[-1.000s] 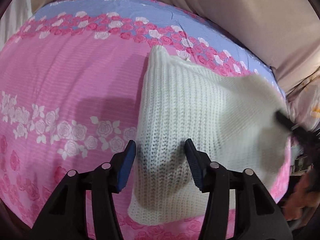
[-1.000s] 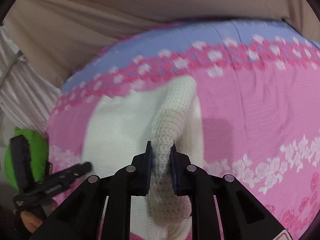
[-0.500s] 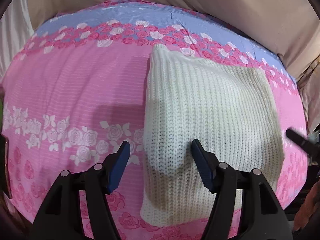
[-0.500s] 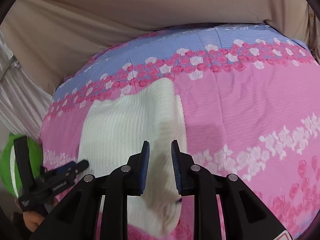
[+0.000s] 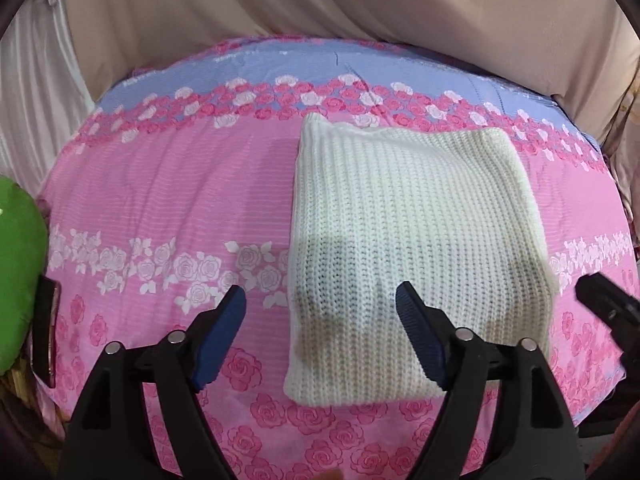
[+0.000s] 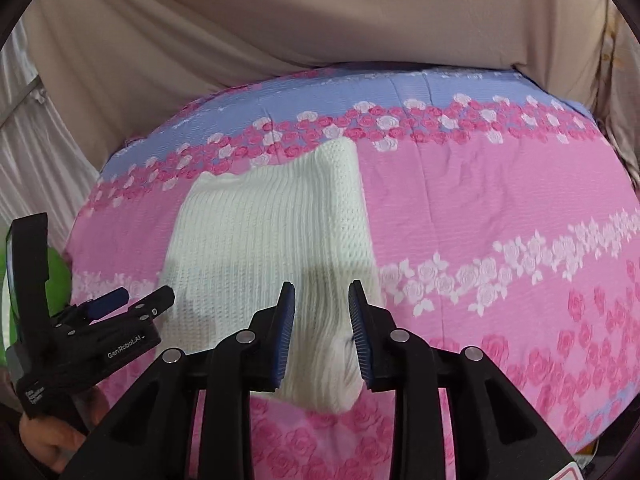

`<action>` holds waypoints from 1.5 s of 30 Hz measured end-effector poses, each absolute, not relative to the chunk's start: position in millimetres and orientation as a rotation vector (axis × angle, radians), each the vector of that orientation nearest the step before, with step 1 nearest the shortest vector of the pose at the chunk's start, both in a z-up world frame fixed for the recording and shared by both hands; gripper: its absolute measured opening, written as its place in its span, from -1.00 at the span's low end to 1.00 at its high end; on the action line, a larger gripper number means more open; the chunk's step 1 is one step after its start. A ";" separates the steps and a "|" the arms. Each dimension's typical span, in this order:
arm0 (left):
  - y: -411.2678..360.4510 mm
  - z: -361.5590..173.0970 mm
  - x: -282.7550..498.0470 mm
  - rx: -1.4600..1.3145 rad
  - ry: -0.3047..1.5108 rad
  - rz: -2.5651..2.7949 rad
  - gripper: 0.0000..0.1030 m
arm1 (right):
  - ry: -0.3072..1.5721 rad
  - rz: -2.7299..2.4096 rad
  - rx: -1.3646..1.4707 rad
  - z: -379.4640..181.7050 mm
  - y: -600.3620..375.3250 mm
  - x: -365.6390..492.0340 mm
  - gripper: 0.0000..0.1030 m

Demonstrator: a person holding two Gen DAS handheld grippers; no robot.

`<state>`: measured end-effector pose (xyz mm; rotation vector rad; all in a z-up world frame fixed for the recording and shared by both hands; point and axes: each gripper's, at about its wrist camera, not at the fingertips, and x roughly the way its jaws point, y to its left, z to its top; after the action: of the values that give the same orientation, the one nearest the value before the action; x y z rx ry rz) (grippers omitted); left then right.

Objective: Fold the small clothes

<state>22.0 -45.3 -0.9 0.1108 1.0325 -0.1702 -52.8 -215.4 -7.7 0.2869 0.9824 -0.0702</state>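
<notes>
Beige draped fabric (image 5: 360,12) backs the work area, and a bed sheet of pink cloth with rose bands and a lilac border (image 5: 160,200) serves as our folding surface. We find the cream-white ribbed knit garment (image 5: 408,232) lying flat on the sheet as a roughly rectangular bundle, right of centre in the left wrist view. We judge the fold on this piece essentially complete; any final smoothing or setting aside remains, and no other garment is visible.

Our left gripper (image 5: 320,324) has just been opening; its blue-padded jaws stand wide apart above the bundle's near left corner, clamping nothing. Our right gripper (image 6: 322,332) has also just been opening; its jaws stand a little apart over the near right edge, which lies between them unpressed.

Legible writing: "GenRobot.AI" on the left gripper body in the right wrist view. Smaller lettering below it is unreadable.

A green object (image 5: 16,272) sits at the left edge.
</notes>
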 end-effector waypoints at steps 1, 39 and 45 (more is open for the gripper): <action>-47.4 1.3 17.2 0.120 1.016 -0.167 0.56 | 0.993 -0.083 0.285 -12.2 -213.2 -55.7 -0.41; -67.9 1.4 -29.4 0.179 0.983 -0.159 0.71 | 1.056 -0.159 0.208 -29.3 -186.0 -92.0 -0.15; -70.0 1.5 -27.2 0.191 0.981 -0.158 0.71 | 1.056 -0.164 0.207 -29.3 -186.0 -91.2 -0.15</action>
<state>-27.2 -70.0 1.5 0.1905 0.9812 -0.1577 -91.2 -186.0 -29.3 0.2072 1.0560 -0.1642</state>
